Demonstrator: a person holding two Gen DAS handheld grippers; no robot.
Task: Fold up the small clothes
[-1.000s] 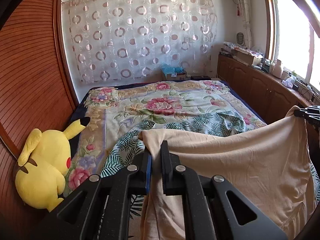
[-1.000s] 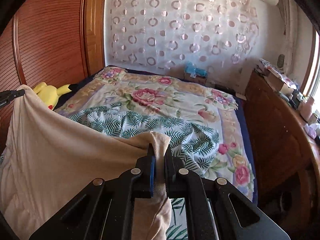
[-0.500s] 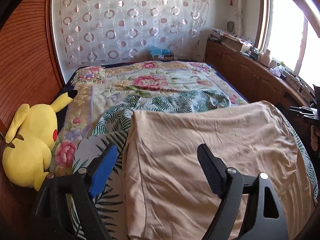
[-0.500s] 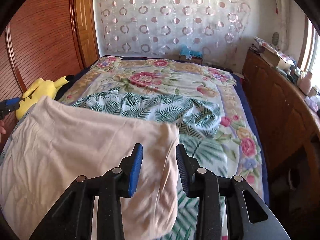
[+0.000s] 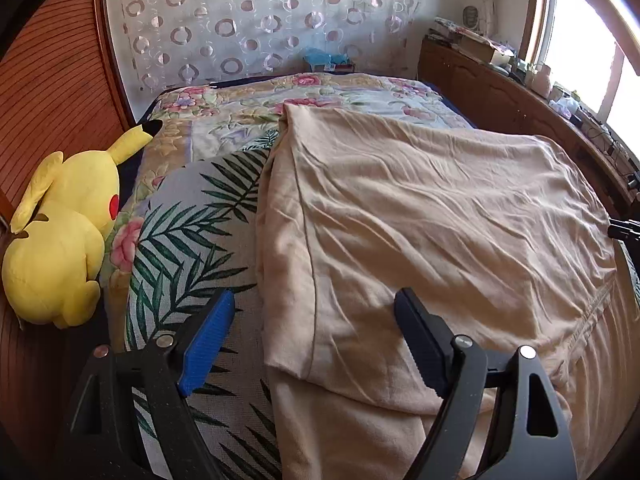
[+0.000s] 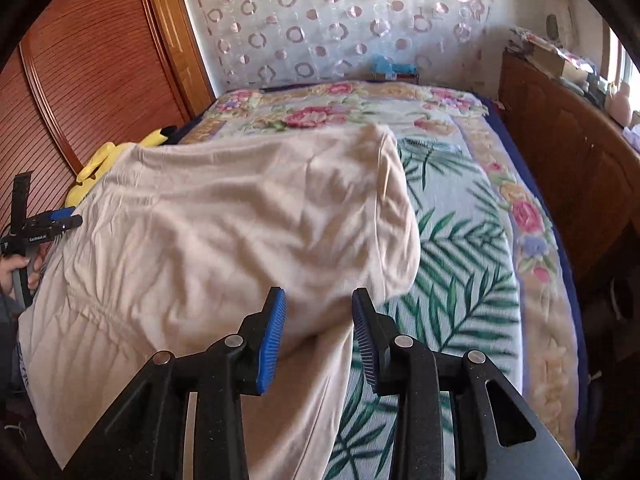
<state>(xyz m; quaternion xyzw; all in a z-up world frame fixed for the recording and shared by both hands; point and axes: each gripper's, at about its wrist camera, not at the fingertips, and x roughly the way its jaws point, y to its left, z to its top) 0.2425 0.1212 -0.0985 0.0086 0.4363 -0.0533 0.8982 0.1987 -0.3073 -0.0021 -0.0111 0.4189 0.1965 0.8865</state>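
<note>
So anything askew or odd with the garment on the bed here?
Slightly. The beige garment lies folded over itself on the bed, wrinkled, its folded edge running aslant. Both the left gripper and right gripper are open, clear of it. Nothing damaged.

Beige garment [image 6: 224, 240] perhaps blurred; plush toy [image 6: 96, 168] half hidden

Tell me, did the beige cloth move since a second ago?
Yes. The beige cloth dropped from hanging in the air onto the bed; it now lies flat, folded over, beside the yellow plush.
</note>
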